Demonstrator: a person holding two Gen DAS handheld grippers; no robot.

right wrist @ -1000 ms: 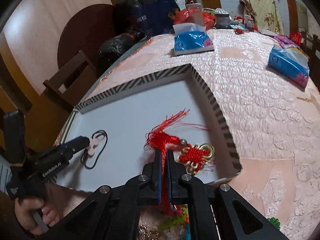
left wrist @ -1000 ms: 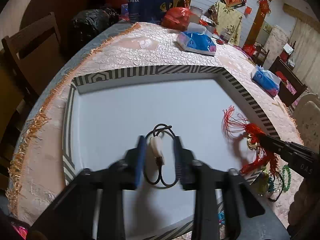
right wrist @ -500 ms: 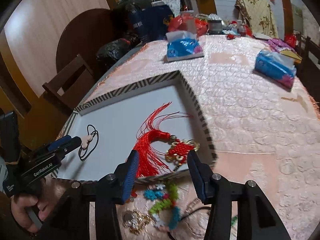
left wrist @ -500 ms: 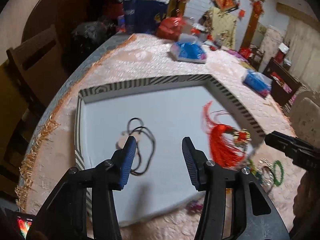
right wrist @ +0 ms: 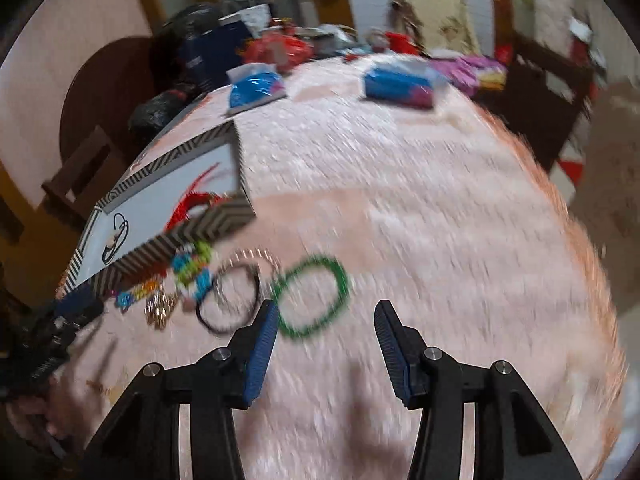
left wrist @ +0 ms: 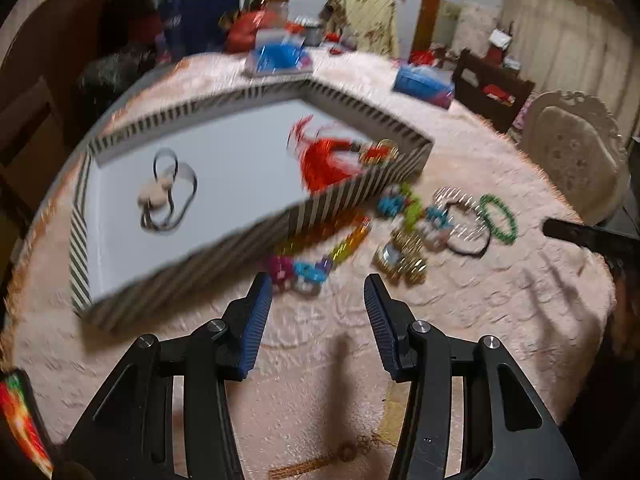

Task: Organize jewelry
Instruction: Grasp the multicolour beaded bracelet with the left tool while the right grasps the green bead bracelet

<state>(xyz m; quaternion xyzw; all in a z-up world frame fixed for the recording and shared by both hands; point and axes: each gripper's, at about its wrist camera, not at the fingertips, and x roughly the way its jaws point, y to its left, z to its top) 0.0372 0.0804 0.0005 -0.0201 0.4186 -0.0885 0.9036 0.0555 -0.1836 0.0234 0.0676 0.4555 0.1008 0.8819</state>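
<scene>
A striped-rim tray (left wrist: 344, 204) with a white floor holds a black cord pendant (left wrist: 166, 192) at its left and a red tassel knot (left wrist: 328, 160) at its right; the tray also shows in the right wrist view (right wrist: 188, 236). Loose jewelry lies on the pink cloth beside it: a colourful bead string (left wrist: 320, 252), a gold piece (left wrist: 402, 256), a black band (left wrist: 468, 236) and a green bead bracelet (left wrist: 498, 218). My left gripper (left wrist: 316, 316) is open and empty, short of the bead string. My right gripper (right wrist: 326, 340) is open and empty, just short of the green bracelet (right wrist: 310, 298).
Two blue tissue packs (right wrist: 256, 88) (right wrist: 404, 84) lie farther back on the round table. Bags and clutter stand at its far edge. Wooden chairs (left wrist: 28, 128) stand at the left, a cream chair (left wrist: 576, 152) at the right. A gold chain (left wrist: 348, 454) lies near the front edge.
Both grippers have opened, leaving the pendant and the red tassel in the tray, and have pulled back out of it to above the loose jewelry on the cloth.
</scene>
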